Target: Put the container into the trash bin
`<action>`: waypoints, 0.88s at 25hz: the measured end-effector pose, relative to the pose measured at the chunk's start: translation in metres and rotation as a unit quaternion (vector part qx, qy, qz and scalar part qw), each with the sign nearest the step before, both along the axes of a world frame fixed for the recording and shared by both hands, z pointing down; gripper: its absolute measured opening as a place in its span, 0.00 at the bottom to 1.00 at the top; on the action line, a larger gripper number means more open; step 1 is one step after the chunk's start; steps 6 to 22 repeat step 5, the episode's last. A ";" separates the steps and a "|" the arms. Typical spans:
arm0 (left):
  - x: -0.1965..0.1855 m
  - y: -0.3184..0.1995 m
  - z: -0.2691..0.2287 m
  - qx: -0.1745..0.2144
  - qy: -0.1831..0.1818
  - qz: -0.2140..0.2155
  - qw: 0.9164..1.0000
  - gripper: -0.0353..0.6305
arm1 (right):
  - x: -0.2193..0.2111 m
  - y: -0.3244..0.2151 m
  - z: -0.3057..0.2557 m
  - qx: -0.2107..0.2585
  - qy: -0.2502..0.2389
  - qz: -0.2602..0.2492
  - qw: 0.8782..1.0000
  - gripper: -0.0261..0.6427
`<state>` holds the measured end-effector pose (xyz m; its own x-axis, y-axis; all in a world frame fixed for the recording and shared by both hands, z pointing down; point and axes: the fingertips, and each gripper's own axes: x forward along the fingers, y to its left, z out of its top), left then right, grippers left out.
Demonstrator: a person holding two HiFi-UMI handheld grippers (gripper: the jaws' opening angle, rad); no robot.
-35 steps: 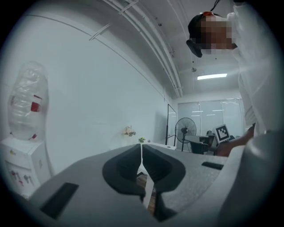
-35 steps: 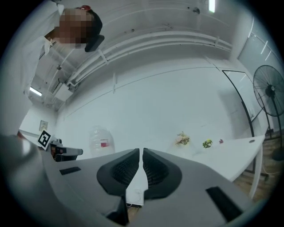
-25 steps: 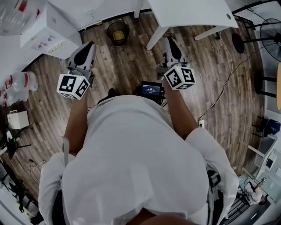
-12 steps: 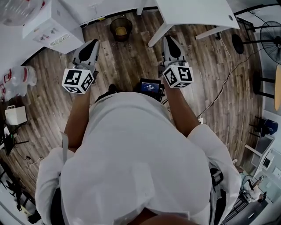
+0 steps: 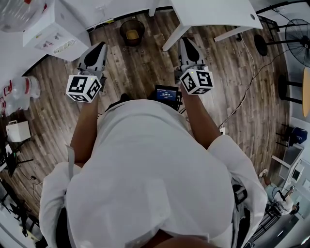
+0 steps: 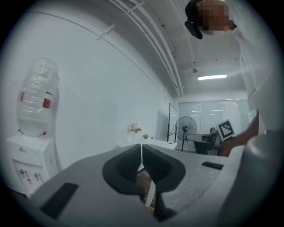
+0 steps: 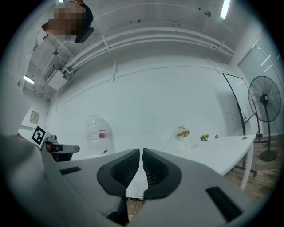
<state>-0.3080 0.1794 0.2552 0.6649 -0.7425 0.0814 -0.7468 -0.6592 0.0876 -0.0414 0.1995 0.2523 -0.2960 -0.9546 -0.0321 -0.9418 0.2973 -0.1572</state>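
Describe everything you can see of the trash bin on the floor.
The trash bin is small, round and dark, seen from above with its top open and no lid. Something yellowish-brown lies inside; what it is cannot be told. The bin stands upright on the wooden floor close to the wall, between the water dispenser and the white table. The left hand-held gripper and right hand-held gripper are both apart from it.
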 end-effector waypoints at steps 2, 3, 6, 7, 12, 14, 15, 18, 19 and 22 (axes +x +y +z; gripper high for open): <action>-0.003 -0.004 0.000 -0.002 0.003 0.005 1.000 0.08 | -0.005 -0.003 0.000 -0.001 0.000 0.002 1.000 0.11; -0.005 -0.005 0.001 -0.003 0.005 0.007 1.000 0.08 | -0.007 -0.004 0.000 -0.001 -0.001 0.003 1.000 0.11; -0.008 -0.009 0.001 -0.006 0.007 0.012 1.000 0.08 | -0.012 -0.007 0.001 -0.003 -0.001 0.004 1.000 0.11; -0.008 -0.009 0.001 -0.006 0.007 0.012 1.000 0.08 | -0.012 -0.007 0.001 -0.003 -0.001 0.004 1.000 0.11; -0.008 -0.009 0.001 -0.006 0.007 0.012 1.000 0.08 | -0.012 -0.007 0.001 -0.003 -0.001 0.004 1.000 0.11; -0.008 -0.009 0.001 -0.006 0.007 0.012 1.000 0.08 | -0.012 -0.007 0.001 -0.003 -0.001 0.004 1.000 0.11; -0.008 -0.009 0.001 -0.006 0.007 0.012 1.000 0.08 | -0.012 -0.007 0.001 -0.003 -0.001 0.004 1.000 0.11; -0.008 -0.009 0.001 -0.006 0.007 0.012 1.000 0.08 | -0.012 -0.007 0.001 -0.003 -0.001 0.004 1.000 0.11; -0.008 -0.009 0.001 -0.006 0.007 0.012 1.000 0.08 | -0.012 -0.007 0.001 -0.003 -0.001 0.004 1.000 0.11; -0.008 -0.009 0.001 -0.006 0.007 0.012 1.000 0.08 | -0.012 -0.007 0.001 -0.003 -0.001 0.004 1.000 0.11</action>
